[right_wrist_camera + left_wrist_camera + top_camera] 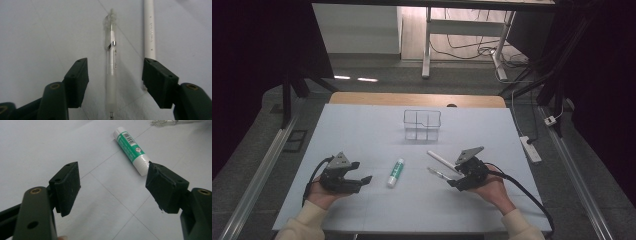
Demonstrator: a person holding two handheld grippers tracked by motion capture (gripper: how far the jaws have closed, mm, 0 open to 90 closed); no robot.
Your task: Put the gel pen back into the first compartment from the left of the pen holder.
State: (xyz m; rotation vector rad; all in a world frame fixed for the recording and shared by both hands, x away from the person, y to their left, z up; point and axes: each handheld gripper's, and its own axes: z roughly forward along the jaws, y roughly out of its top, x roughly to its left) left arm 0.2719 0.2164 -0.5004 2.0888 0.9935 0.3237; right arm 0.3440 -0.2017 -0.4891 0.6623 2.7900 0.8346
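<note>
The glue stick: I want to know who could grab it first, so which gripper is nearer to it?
Left. The left gripper sits just left of the glue stick, jaws open towards it. The right gripper is farther off to its right, straddling the clear pen.

Your pale white-topped bench [362, 130] stands on grey floor [377, 80]; beyond it you see a white-legged desk [427, 45] over tangled black cables [467, 47], dark surroundings.

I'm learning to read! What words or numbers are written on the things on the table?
Glue stick: a barcode, a round crossed-out sign and small white print on the green label, all too small to read.
Clear pen: faint print, too blurred.
White pen: faint marks, unreadable.
</note>
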